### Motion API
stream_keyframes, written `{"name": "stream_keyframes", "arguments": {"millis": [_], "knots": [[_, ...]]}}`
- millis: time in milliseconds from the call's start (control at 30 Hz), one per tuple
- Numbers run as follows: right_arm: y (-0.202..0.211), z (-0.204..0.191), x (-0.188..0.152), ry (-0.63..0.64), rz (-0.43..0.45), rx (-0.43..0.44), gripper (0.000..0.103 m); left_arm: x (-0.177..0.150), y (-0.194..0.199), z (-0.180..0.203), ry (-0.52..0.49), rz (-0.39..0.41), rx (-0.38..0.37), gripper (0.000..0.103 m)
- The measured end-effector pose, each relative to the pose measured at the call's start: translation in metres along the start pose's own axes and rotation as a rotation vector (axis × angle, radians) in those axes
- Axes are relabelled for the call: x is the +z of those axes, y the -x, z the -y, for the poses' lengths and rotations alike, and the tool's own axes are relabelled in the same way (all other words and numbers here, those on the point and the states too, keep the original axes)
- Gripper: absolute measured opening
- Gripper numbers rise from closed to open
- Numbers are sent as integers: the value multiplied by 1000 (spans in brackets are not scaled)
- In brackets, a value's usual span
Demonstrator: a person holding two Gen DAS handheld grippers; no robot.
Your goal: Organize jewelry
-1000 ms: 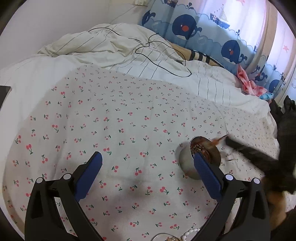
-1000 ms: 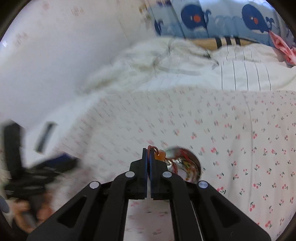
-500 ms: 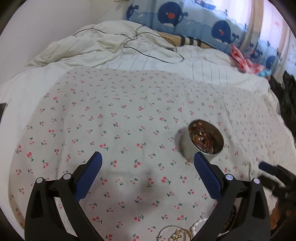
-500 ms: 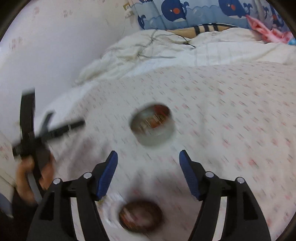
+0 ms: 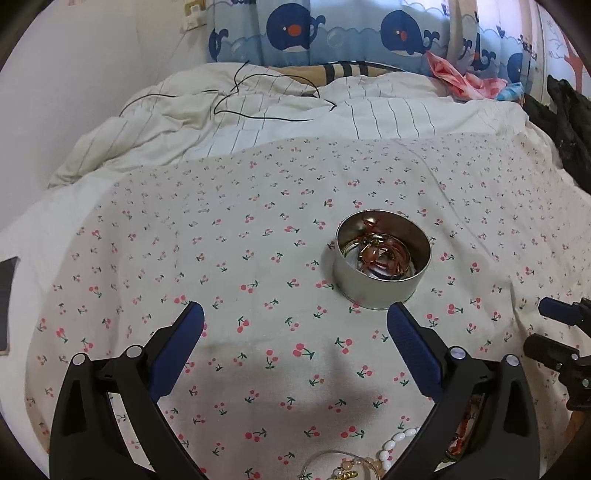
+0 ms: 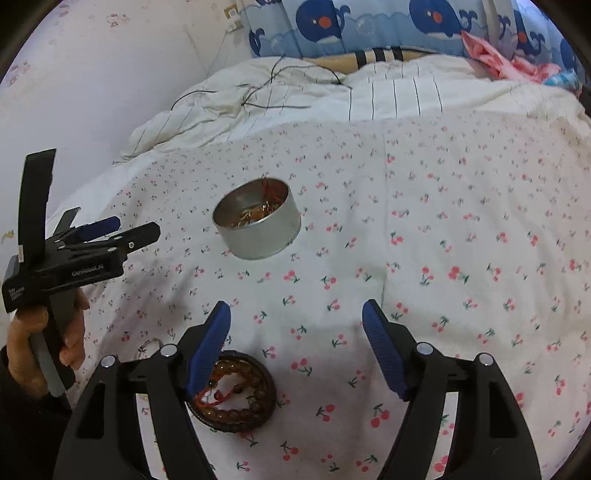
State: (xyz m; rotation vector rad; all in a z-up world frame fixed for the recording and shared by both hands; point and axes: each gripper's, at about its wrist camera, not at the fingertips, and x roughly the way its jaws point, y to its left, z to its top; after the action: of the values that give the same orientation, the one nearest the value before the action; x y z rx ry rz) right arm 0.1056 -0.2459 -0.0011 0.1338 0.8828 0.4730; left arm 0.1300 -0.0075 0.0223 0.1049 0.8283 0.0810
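Observation:
A round silver tin [image 5: 382, 262] with brown and gold jewelry inside sits on the cherry-print sheet [image 5: 221, 258]; it also shows in the right wrist view [image 6: 258, 221]. My left gripper [image 5: 295, 332] is open and empty, just short of the tin. My right gripper [image 6: 295, 332] is open and empty, well short of the tin. A brown bead bracelet [image 6: 236, 398] lies in a dark ring under its left finger. A white bead string [image 5: 395, 441] and a gold piece [image 5: 351, 470] lie at the bottom of the left wrist view.
A rumpled striped duvet [image 5: 258, 110] with a black cable [image 5: 266, 88] lies beyond the sheet. Whale-print curtains [image 5: 332, 33] hang behind. Pink cloth [image 5: 461, 77] lies at the far right. A dark phone [image 5: 7, 302] rests at the left edge.
My right gripper let go of a brown bracelet over the tin, opened and drew back toward me. My left gripper stayed open and tilted to bring the tin more central.

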Motion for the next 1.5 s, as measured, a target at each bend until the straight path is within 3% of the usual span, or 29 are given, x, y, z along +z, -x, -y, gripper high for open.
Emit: {"name": "stream_keyframes", "arguments": {"millis": [1500], "knots": [[-15, -23, -11, 124, -85, 7, 76, -4, 20, 13, -86, 69, 12, 95]]}}
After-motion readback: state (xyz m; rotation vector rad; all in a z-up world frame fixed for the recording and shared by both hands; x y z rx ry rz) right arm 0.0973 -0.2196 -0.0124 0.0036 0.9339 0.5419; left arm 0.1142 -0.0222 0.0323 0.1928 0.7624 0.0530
